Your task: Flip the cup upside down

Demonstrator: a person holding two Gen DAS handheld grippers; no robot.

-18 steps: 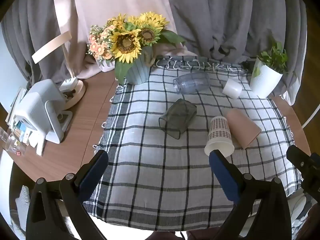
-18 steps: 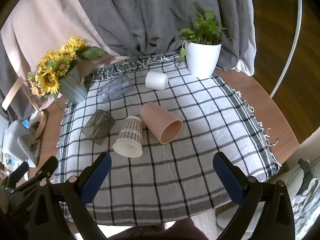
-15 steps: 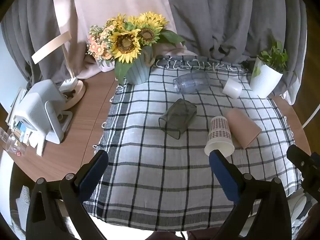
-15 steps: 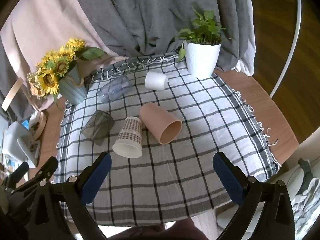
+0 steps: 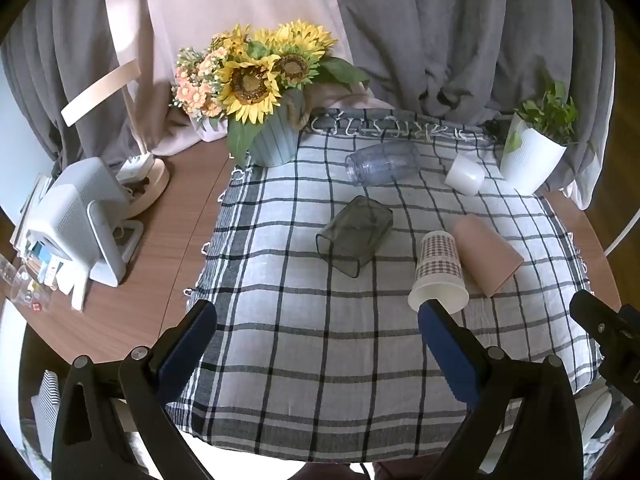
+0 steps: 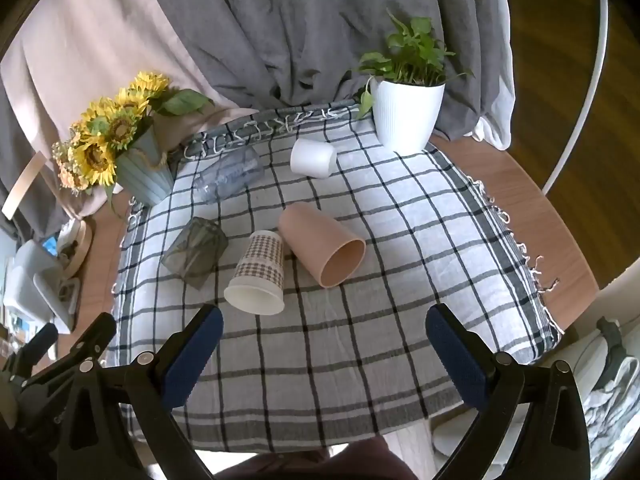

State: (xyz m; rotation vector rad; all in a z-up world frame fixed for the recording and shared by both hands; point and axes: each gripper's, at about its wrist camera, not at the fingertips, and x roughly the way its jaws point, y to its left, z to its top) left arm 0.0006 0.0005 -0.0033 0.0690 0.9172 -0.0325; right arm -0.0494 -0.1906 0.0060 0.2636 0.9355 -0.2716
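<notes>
Several cups lie on their sides on a checked cloth [image 5: 312, 340] [image 6: 360, 360]. A patterned paper cup [image 5: 438, 272] [image 6: 260, 270] lies beside a tan cup [image 5: 486, 254] [image 6: 324, 248]. A dark square tumbler [image 5: 354, 236] [image 6: 196, 250], a clear plastic cup [image 5: 382, 162] [image 6: 230, 174] and a small white cup [image 5: 464, 174] [image 6: 314, 158] lie farther back. My left gripper [image 5: 316, 322] is open and empty above the cloth's near part. My right gripper [image 6: 320, 322] is open and empty, just short of the paper cup's mouth.
A sunflower vase [image 5: 272, 136] [image 6: 140, 168] stands at the cloth's back left corner. A white plant pot [image 5: 532, 160] [image 6: 406, 116] stands at the back right. A white device [image 5: 76, 216] and clutter sit on the wooden table [image 5: 152, 264] at left. Curtains hang behind.
</notes>
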